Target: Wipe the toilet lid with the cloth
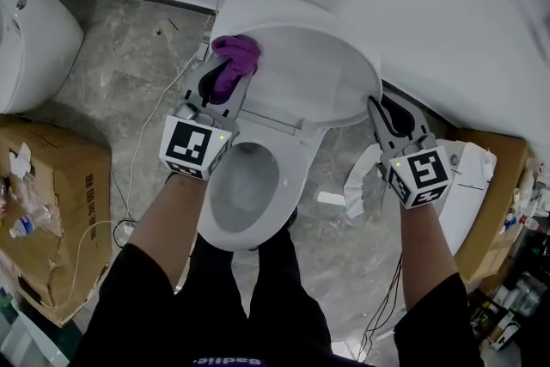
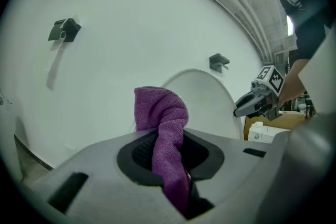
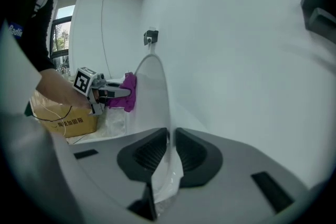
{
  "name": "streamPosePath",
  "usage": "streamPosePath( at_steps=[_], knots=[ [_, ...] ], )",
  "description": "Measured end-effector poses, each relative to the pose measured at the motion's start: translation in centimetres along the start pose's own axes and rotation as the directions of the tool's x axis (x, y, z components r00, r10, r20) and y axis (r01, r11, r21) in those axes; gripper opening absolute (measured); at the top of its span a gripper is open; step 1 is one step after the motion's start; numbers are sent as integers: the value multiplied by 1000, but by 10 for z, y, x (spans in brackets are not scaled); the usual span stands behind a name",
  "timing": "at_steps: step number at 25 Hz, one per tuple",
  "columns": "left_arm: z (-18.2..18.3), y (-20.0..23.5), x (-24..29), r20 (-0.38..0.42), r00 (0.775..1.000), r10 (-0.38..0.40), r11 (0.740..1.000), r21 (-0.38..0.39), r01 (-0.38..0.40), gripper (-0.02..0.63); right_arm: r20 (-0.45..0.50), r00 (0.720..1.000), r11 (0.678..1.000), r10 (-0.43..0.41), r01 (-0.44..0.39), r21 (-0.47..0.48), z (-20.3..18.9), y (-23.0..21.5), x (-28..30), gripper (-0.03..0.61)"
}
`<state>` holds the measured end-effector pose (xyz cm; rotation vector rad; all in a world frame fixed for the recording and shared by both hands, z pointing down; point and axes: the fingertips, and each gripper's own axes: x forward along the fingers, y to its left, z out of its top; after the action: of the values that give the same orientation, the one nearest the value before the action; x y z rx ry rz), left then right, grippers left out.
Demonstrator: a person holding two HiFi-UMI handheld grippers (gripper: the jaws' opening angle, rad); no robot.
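We find only small dark printed characters on the side of the brown cardboard box (image 1: pixel 60 211) (too small for us to read with any certainty) and white lettering on the person's black garment (image 1: pixel 258 305), cut off and illegible.

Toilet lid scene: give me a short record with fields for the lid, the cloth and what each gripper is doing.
Lid: white plastic toilet lid, raised above the open white toilet bowl
Cloth: purple microfibre cloth, at the lid's upper left edge, apparently touching it
Left gripper: left gripper, shut on the cloth
Right gripper: right gripper, shut on the lid's thin right edge
Task state: cloth on the lid, in place for wiping
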<state>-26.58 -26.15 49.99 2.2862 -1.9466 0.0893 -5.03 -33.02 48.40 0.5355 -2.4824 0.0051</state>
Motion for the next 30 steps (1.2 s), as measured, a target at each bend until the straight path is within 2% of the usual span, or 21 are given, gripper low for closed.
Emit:
streamPosePath(
  at_steps=[3, 7, 10, 18, 25, 30],
  knots=[
    [-5, -6, 6, 10, 1000, 16, 1000, -13, -16, 84, 12, 1000, 1000, 0, 0, 5, 2, -1, 1, 67],
    [-11, -36, 24, 9, 1000, 30, 999, -28, -30, 84, 28, 999, 999, 44, -44, 13, 3, -1, 1, 67],
    [-16, -66, 38, 15, 999, 38, 998, -47, -37, 84, 45, 995, 996, 93, -94, 8, 4, 1, 2, 67],
    [-29, -154, 73, 58, 998, -1, 997, -77, 6, 83, 63, 974, 976, 218, -217, -17, 5, 4, 2, 69],
    [-52, -204, 88, 40, 996, -76, 994, -78, 79, 83, 50, 959, 960, 278, -276, -34, 6, 5, 3, 69],
    [-68, -231, 95, 10, 987, -161, 984, -75, 161, 83, 48, 959, 960, 281, -280, -34, 6, 4, 3, 69]
  ],
)
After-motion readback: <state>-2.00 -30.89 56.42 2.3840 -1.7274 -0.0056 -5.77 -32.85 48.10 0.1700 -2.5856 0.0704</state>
